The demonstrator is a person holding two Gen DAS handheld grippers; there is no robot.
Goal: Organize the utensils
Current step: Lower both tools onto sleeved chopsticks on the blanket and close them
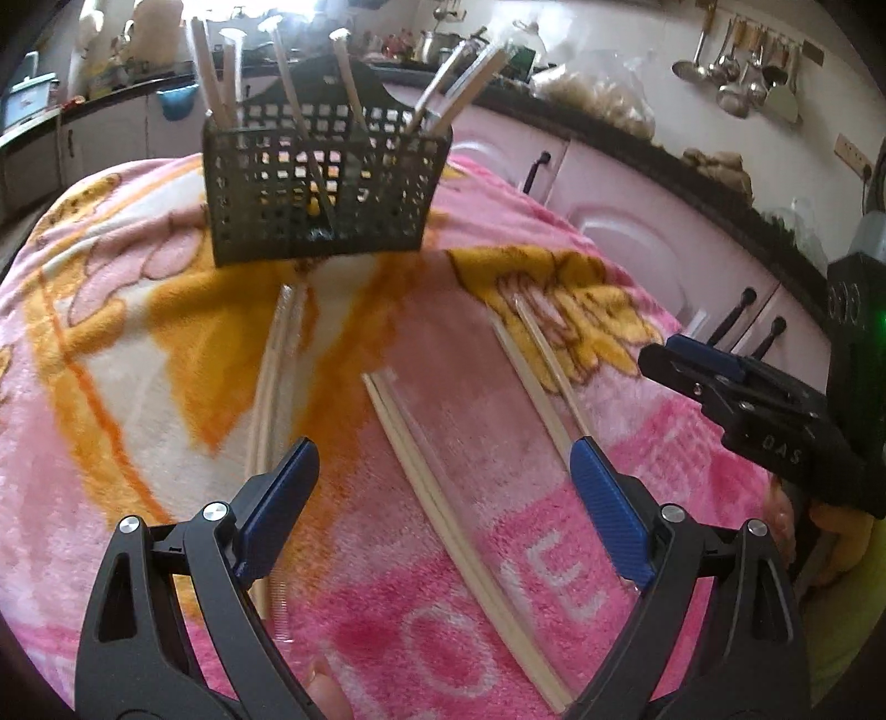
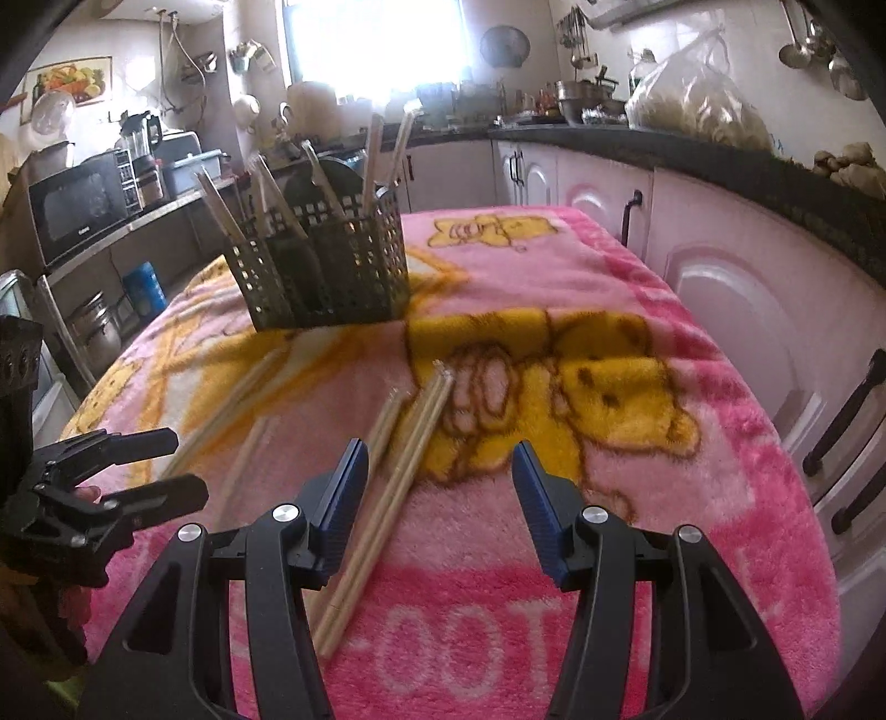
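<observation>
Hovering over wrapped chopsticks [image 1: 448, 498], both tools [image 1: 443, 487] [image 2: 440, 498] gape empty.

Daylight enters from the bright rectangular window [image 2: 374, 41] at the far wall; in the right wrist view it is blown out to white and casts haze over the dark stone counter [image 2: 692, 147] nearby. In the left wrist view, glare washes out the tops of the pale utensil handles [image 1: 277, 61] standing in the black perforated plastic caddy [image 1: 321, 188]. The pink and yellow fleece blanket [image 1: 498, 421] shows motion blur there. Both views bow strongly at the edges, with black corner vignetting. Foreground black gripper arms [image 2: 266, 598] render sharply.
</observation>
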